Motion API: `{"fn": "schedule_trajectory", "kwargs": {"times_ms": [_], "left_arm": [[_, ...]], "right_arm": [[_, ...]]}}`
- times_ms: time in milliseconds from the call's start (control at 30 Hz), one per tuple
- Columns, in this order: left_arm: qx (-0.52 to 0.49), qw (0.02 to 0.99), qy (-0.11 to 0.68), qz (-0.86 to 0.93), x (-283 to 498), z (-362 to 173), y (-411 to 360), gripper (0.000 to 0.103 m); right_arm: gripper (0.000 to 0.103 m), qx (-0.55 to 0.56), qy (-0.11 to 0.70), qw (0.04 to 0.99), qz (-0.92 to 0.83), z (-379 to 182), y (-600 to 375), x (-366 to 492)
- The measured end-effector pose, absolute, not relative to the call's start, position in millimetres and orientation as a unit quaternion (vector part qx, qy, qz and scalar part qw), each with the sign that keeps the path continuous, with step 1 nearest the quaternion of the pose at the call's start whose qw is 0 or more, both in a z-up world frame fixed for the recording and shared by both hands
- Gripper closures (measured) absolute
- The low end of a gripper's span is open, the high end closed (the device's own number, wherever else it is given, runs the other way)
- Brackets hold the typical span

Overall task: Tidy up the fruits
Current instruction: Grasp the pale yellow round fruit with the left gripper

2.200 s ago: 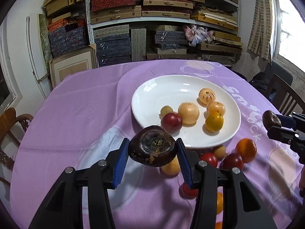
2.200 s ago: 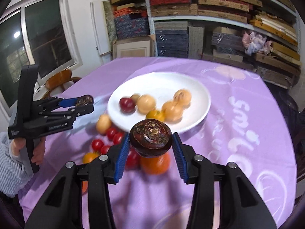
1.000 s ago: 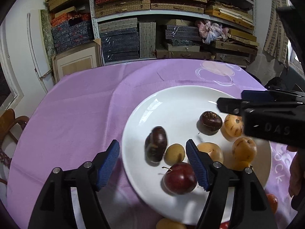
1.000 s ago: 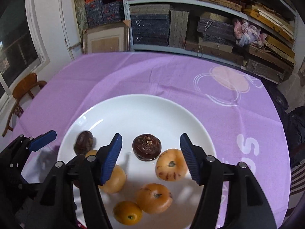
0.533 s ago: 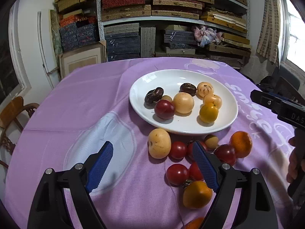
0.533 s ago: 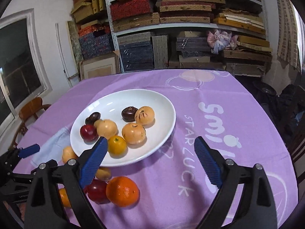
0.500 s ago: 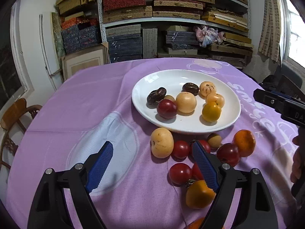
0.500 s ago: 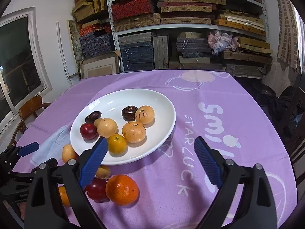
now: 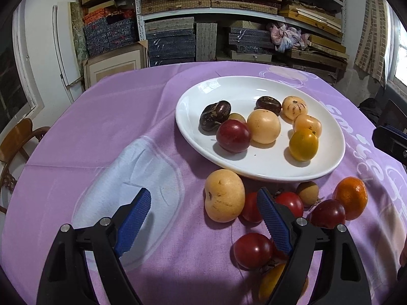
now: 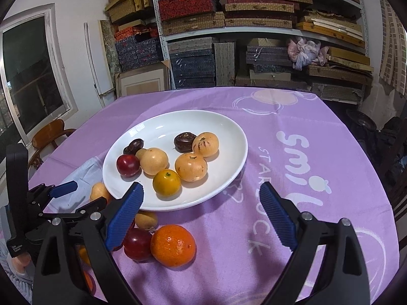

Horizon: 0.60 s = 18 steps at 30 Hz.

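A white plate (image 9: 254, 175) (image 10: 165, 127) on the purple cloth holds two dark brown fruits (image 9: 215, 115) (image 10: 185, 141), a red plum (image 9: 233, 136), a yellow-orange fruit (image 10: 166, 182) and several pale ones. Loose on the cloth in front of it lie a pale yellow fruit (image 9: 223, 195), an orange (image 9: 351, 198) (image 10: 173, 245), a small brown fruit (image 9: 307, 190) and several red ones. My left gripper (image 9: 203, 194) (image 10: 84, 195) hovers open just before the pale yellow fruit, holding nothing. My right gripper (image 10: 201, 187) stands open and empty over the plate's near rim.
Shelves stacked with boxes (image 10: 229, 38) fill the back wall. A wooden chair (image 9: 15, 137) stands at the table's left edge. A pale blue patch of cloth (image 9: 134, 178) lies left of the loose fruit. A hand (image 10: 17, 261) holds the left gripper's handle.
Both grippers have pulled back from the plate, leaving the two dark fruits on it, and their jaws stand wider. The left one has since moved closer to the loose fruit.
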<state>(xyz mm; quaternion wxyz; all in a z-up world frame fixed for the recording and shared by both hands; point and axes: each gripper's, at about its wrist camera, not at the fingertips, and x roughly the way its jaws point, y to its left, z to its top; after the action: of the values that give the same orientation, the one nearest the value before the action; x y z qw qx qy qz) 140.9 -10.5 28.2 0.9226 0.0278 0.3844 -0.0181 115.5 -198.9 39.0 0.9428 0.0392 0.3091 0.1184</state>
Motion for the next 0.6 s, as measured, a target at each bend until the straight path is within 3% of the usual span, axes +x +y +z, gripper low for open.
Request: {"fn": "schedule_trajectory", "kwargs": {"times_ms": [167,333,367,433,467,600], "left_arm": [[0.002,0.921,0.388,-0.013,147.1,25.6,5.2,0.018],[-0.012,0.913,0.407,-0.031,153.4,20.5,13.7,0.029],[-0.016,0.911,0.41,-0.037,155.0,19.6,15.0,0.032],[-0.021,0.906,0.418,-0.054,158.4,16.9,15.6,0.052],[-0.025,0.903,0.423,-0.063,160.2,15.4,15.8,0.057],[-0.035,0.904,0.42,-0.074,159.9,15.0,19.6,0.061]], "right_arm": [[0.012,0.022,0.323,0.938,0.123,32.6,-191.7,118.7],[0.012,0.006,0.333,0.934,0.128,28.2,-184.3,119.5],[0.012,0.004,0.335,0.933,0.13,28.0,-183.4,119.3],[0.012,0.0,0.339,0.931,0.137,28.4,-181.4,118.3],[0.012,-0.004,0.339,0.931,0.139,29.0,-180.5,117.3],[0.012,-0.009,0.336,0.93,0.147,32.5,-177.7,112.9]]}}
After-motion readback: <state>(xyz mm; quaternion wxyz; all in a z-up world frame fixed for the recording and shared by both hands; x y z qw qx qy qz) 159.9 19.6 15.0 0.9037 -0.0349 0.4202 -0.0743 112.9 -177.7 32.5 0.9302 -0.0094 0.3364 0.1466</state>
